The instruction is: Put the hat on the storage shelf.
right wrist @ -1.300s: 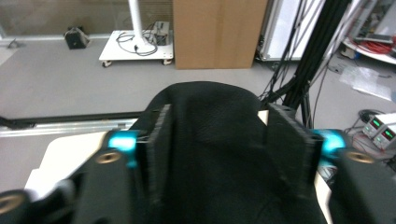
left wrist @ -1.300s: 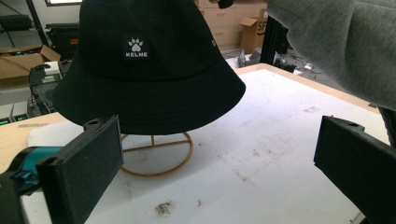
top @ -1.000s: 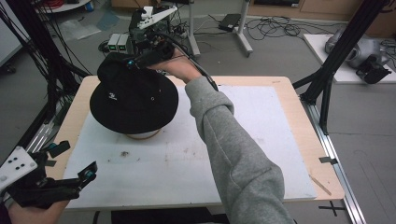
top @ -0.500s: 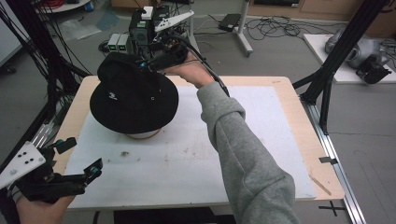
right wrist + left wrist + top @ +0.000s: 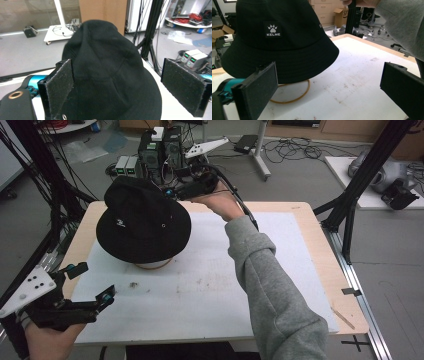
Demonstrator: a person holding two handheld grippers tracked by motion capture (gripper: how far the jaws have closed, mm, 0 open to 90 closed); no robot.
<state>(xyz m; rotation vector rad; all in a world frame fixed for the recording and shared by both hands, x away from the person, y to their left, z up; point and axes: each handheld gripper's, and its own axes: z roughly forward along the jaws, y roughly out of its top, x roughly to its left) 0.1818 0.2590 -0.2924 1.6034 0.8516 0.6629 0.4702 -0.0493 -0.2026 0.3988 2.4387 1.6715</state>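
Your black bucket hat (image 5: 144, 222) sits on the white mat (image 5: 210, 285) toward the far left part of the table (image 5: 320, 250), propped up on a round tan ring stand (image 5: 150, 265) whose edge peeks out under the brim on your side. In the left gripper view the hat's front patch with a paw print faces that gripper, and the ring (image 5: 294, 96) shows beneath the brim.

Your right gripper (image 5: 172, 194) is at the far side of the hat, just beside the crown and above the brim's back edge. Its jaws stand wide apart; in the right gripper view the two pads (image 5: 60, 87) flank the crown with the hat (image 5: 110, 75) between them, and neither pad presses on the cloth. Your grey sleeve (image 5: 270, 285) runs across the mat to the right of the hat.

Your left gripper (image 5: 92, 285) is on the near side of the hat, at the table's near left corner, well apart from the brim. Its jaws are also wide, nothing between them, and they point toward the hat (image 5: 279, 40).
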